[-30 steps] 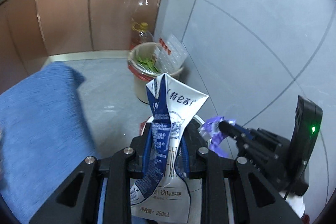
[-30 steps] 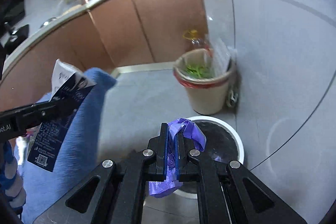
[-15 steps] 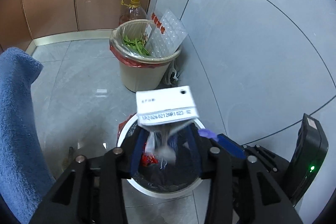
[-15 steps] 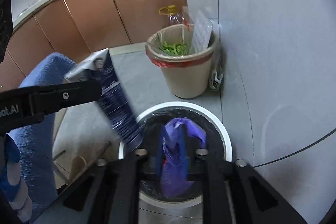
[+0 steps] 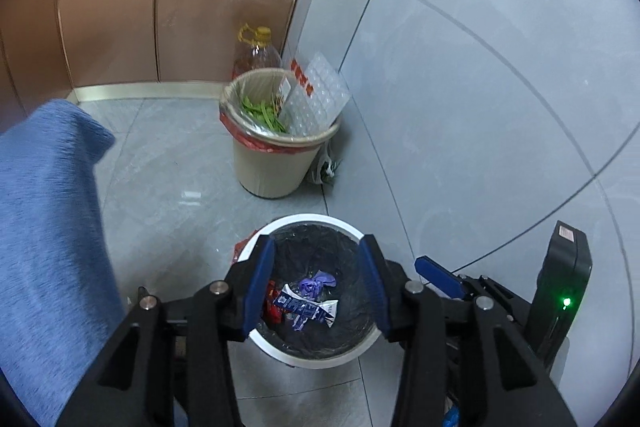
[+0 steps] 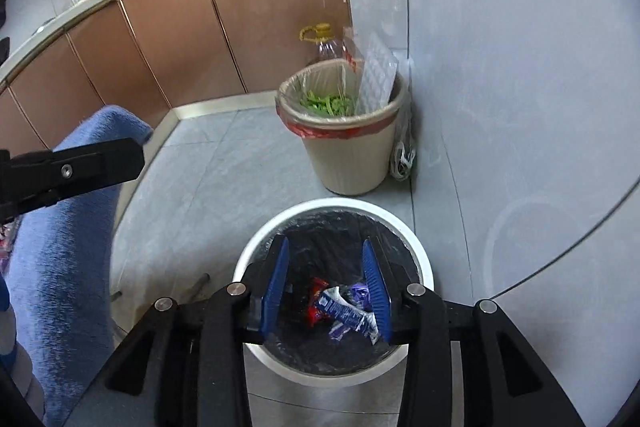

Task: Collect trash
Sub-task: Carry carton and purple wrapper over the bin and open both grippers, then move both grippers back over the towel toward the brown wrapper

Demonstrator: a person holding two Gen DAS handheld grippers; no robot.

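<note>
- Blue-padded fingers of my left gripper stand apart and grasp nothing; they hang over the mouth of a white bin.
- My right gripper is over the same bin, its jaws opening, with nothing between the blue pads.
- In the left view, one blue fingertip of my right gripper pokes in from the right, next to its black body with a small green light.
- Below both grippers, the white bin sits on the floor and is lined with a black bag.
- At the bottom of that bag lies the trash: a crushed blue and white carton, a crumpled purple wrapper touching it, and a red wrapper just to the left.
- On my left, blue fabric fills the side of both views.
- Farther off, a beige bin with a clear liner and a red band stands against the grey wall, holding green vegetable scraps and a clear plastic tray.
- Behind it stands an oil bottle with a yellow cap and handle.
- Beyond that, copper-brown cabinets run along the back.
</note>
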